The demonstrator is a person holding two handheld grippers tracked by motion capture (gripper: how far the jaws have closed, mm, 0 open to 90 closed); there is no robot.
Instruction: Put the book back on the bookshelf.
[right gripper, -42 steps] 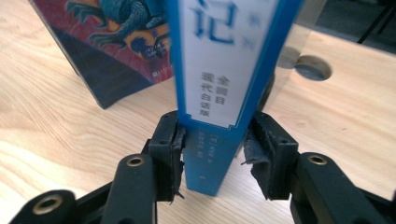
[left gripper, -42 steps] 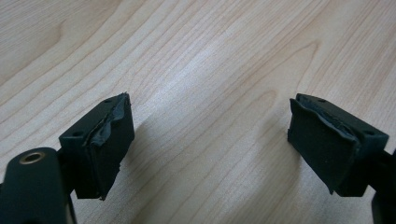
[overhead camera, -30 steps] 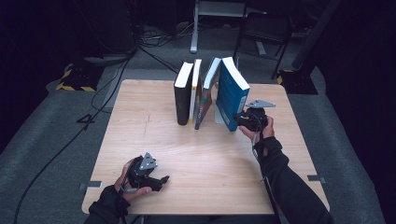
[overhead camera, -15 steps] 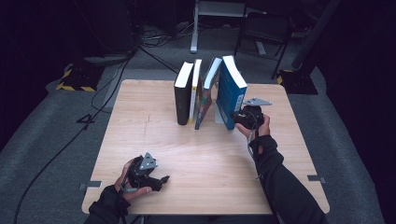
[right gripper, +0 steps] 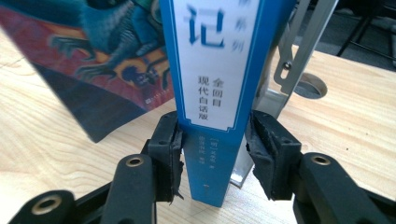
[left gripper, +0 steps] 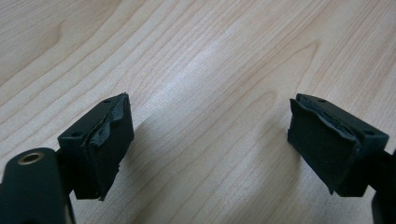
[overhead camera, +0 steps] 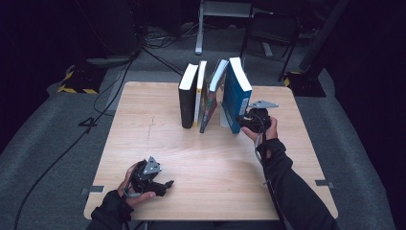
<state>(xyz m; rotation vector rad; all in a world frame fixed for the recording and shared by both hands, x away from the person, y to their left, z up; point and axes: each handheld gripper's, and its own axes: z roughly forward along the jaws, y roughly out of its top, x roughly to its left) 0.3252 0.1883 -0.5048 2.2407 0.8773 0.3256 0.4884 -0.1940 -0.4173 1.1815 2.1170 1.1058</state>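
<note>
Dark room, grey carpet, cables on the floor, light wooden table (overhead camera: 143, 120) in the middle. Right gripper (right gripper: 215, 144) sits at the lower spine of the blue book (right gripper: 217, 60); spine stands between its jaws. Left pad looks touching the cover, right pad (right gripper: 264, 140) just beside it with a thin gap, so grip is loose and jaws have just been opening. Blue book is upright, straight ahead of the right gripper (overhead camera: 246, 122). Left of it, a colourful book (right gripper: 88, 56) leans tilted. Just right of the blue book, behind the right pad, a metal bookend (right gripper: 299, 42). In the high view a black book (overhead camera: 186, 98) and a thin white-edged book (overhead camera: 200, 91) stand further left in the same row. Left gripper (left gripper: 208, 144) is wide open, nothing between jaws, bare table wood below; it (overhead camera: 165, 184) rests near the front edge, well apart from the books.
</note>
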